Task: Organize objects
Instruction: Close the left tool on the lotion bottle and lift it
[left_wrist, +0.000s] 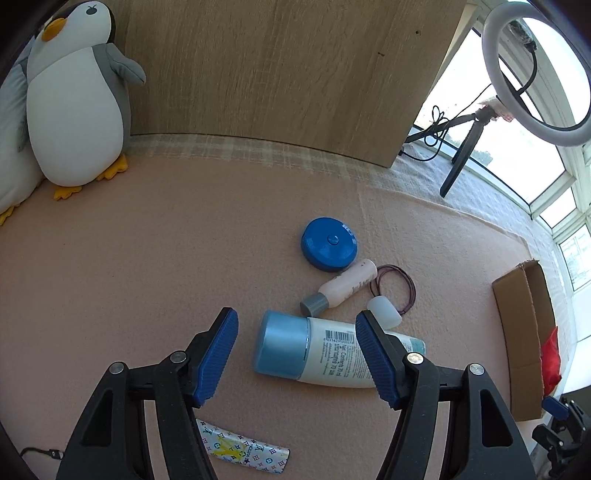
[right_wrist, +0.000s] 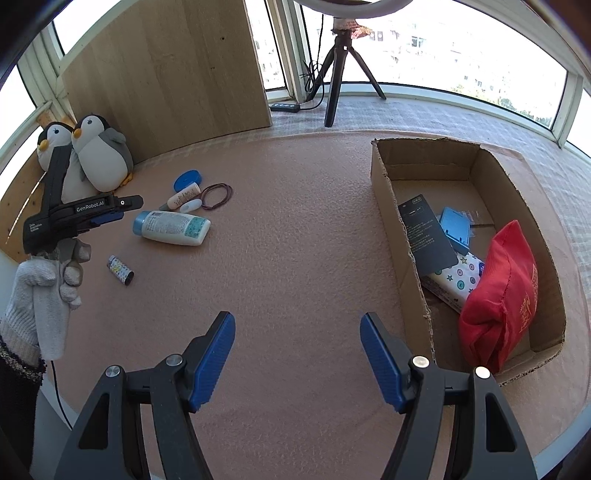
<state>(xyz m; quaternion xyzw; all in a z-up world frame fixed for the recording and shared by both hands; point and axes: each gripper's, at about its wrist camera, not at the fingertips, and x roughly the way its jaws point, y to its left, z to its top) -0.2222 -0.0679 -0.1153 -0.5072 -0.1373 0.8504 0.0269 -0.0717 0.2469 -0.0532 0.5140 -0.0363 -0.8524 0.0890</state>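
Lying open-topped on pink felt, at about 3 o'clock in the right wrist view: a cardboard box. Holding, from 12 toward 6 inside it: a black card leaning on the near wall, a blue packet just beside the card, a star-printed pack under both, and a red pouch propped against the pack and filling the near corner.

Scattered well apart from the box, around 10 o'clock: a white bottle with a light-blue cap, on its side; a small pink bottle at 12 o'clock of it; a blue disc touching the pink bottle's far end; a white cap resting on a loop of dark hair ties; a printed tube alone at 6 o'clock of the white bottle. Standing at the back, by a wood panel: two plush penguins. Behind the box at 12 o'clock: a tripod.

Left gripper: jaws apart, straddling the white bottle's capped end from above, pads not seen touching it; carried by a gloved hand. Right gripper: jaws apart, nothing between them, only bare felt, box just to the 3 o'clock side.
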